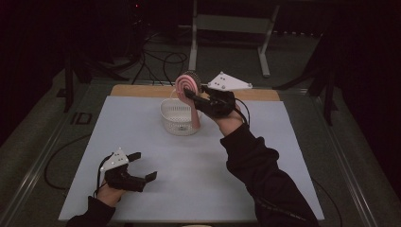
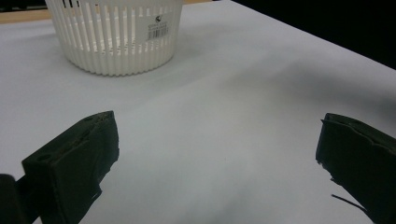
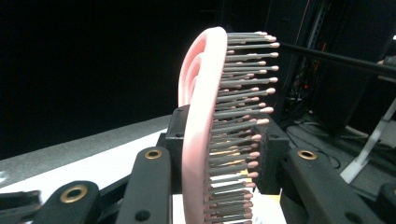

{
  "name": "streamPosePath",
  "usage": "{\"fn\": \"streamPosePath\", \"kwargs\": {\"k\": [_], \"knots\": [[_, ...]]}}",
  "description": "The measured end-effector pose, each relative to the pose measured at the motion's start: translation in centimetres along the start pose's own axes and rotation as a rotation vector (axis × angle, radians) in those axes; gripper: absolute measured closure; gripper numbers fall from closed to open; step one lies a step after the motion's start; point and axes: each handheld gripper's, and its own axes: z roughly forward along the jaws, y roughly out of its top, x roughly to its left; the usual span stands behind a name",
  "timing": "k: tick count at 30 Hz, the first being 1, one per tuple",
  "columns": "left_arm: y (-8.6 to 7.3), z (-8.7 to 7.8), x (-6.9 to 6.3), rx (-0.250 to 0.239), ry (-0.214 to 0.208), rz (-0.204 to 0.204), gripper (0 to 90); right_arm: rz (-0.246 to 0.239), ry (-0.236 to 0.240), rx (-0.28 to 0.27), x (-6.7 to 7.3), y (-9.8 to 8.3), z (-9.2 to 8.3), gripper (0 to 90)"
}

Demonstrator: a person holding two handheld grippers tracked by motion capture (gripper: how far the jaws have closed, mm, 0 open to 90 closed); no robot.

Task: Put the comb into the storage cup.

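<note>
Pink hairbrush (image 1: 188, 85) pinched upright in right gripper (image 1: 196, 94), raised just above white slatted basket (image 1: 177, 124), handle hanging beside basket rim, left gripper (image 1: 142, 166) spread wide, low over bench (image 1: 213, 161), well apart from basket

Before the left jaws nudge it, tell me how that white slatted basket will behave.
The white basket looks like thin slatted plastic, so it is probably light and would likely slide on the smooth white table cover rather than resist. Its base looks narrower than its rim, so a high push might tip it. The slats may flex if squeezed.
</note>
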Motion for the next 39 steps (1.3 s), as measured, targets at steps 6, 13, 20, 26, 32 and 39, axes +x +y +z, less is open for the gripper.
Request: {"fn": "streamPosePath", "kwargs": {"k": [6,13,20,26,32,39], "knots": [[-0.4,-0.5,0.0,-0.003,0.005,0.008,0.2,-0.023,-0.025,-0.027,-1.2,0.9,0.7,65.1],[-0.5,-0.5,0.0,-0.007,0.004,0.015,0.2,-0.031,-0.039,-0.051,-2.1,1.0,1.7,65.1],[-0.6,-0.6,0.0,-0.013,0.011,0.018,0.2,-0.078,-0.052,-0.052,-2.5,-0.3,3.9,65.2],[-0.6,-0.6,0.1,-0.015,0.005,0.023,0.2,-0.099,-0.058,-0.041,-2.6,-2.1,5.8,65.1],[-0.6,-0.6,0.2,-0.02,0.005,0.021,0.2,-0.179,-0.069,-0.028,-2.2,-3.7,7.1,65.2],[-0.6,-0.6,0.2,-0.017,0.008,0.01,0.2,-0.204,-0.061,-0.03,-1.7,-5.2,8.1,65.1]]}}
